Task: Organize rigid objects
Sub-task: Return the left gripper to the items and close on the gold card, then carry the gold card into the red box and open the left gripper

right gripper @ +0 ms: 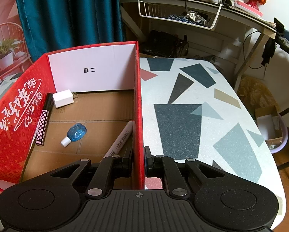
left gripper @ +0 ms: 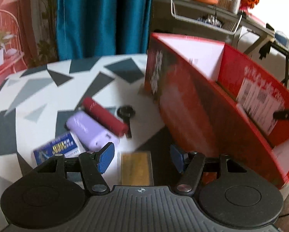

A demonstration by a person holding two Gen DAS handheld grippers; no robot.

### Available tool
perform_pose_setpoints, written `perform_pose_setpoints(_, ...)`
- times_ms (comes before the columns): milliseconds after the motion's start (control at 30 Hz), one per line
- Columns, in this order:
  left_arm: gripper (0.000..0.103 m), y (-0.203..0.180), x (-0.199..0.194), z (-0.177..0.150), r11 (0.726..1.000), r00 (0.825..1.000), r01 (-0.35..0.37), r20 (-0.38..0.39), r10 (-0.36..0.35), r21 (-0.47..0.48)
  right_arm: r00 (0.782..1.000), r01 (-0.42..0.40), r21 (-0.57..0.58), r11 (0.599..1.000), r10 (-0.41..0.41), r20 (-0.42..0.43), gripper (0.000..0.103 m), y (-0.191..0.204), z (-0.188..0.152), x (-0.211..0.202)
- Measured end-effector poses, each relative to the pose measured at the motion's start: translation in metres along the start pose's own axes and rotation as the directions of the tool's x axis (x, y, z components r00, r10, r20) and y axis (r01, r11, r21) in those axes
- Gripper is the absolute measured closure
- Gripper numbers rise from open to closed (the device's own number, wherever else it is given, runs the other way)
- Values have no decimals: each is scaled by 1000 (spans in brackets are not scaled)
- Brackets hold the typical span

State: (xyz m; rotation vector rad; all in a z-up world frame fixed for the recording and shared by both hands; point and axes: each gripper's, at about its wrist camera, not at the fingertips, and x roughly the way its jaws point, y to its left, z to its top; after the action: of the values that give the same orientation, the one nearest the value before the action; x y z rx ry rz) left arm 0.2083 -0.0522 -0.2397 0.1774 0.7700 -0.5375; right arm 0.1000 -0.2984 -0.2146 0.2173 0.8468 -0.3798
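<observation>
My left gripper (left gripper: 141,159) is open and empty above a yellow-brown flat box (left gripper: 136,168) on the table. Just beyond lie a lilac power bank (left gripper: 91,131), a dark red cylinder (left gripper: 104,118), a blue printed packet (left gripper: 57,149) and a black ring tool (left gripper: 127,116). The red cardboard box (left gripper: 192,104) stands to the right. My right gripper (right gripper: 138,162) is shut on the red box's right wall (right gripper: 137,104). Inside the box lie a checkered pen (right gripper: 43,122), a white charger (right gripper: 63,98), a small blue bottle (right gripper: 75,133) and a white marker (right gripper: 120,139).
The patterned table (right gripper: 202,116) stretches right of the box. Behind stand a teal curtain (right gripper: 67,13), a desk with a white wire basket (right gripper: 179,17) and clutter. A cardboard box in a tub (right gripper: 270,127) sits on the floor at right.
</observation>
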Motion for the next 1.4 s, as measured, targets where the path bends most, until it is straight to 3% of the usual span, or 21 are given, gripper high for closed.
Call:
perform_pose_setpoints(300, 40, -3, 22, -15, 999, 998, -40, -57, 41, 23, 1000, 4, -6, 1000, -4, 0, 92, 1, 0, 0)
perform_pose_setpoints(567, 39, -8, 24, -19, 997, 998, -64, -25, 66, 46, 1000, 4, -5, 1000, -4, 0, 92, 1, 0, 0)
perform_pose_setpoints(733, 56, -6, 20, -20, 995, 995, -103, -11, 103, 5, 1000, 4, -6, 1000, -4, 0, 92, 1, 0, 0)
perform_pose_setpoints(1000, 56, -9, 15, -23, 995, 995, -102, -16, 102, 8, 1000, 6, -7, 1000, -6, -2, 92, 1, 1, 0)
perform_pose_setpoints(1400, 56, -10, -18, 7, 996, 991, -91, 96, 91, -6, 1000, 5, -7, 1000, -5, -2, 92, 1, 1, 0)
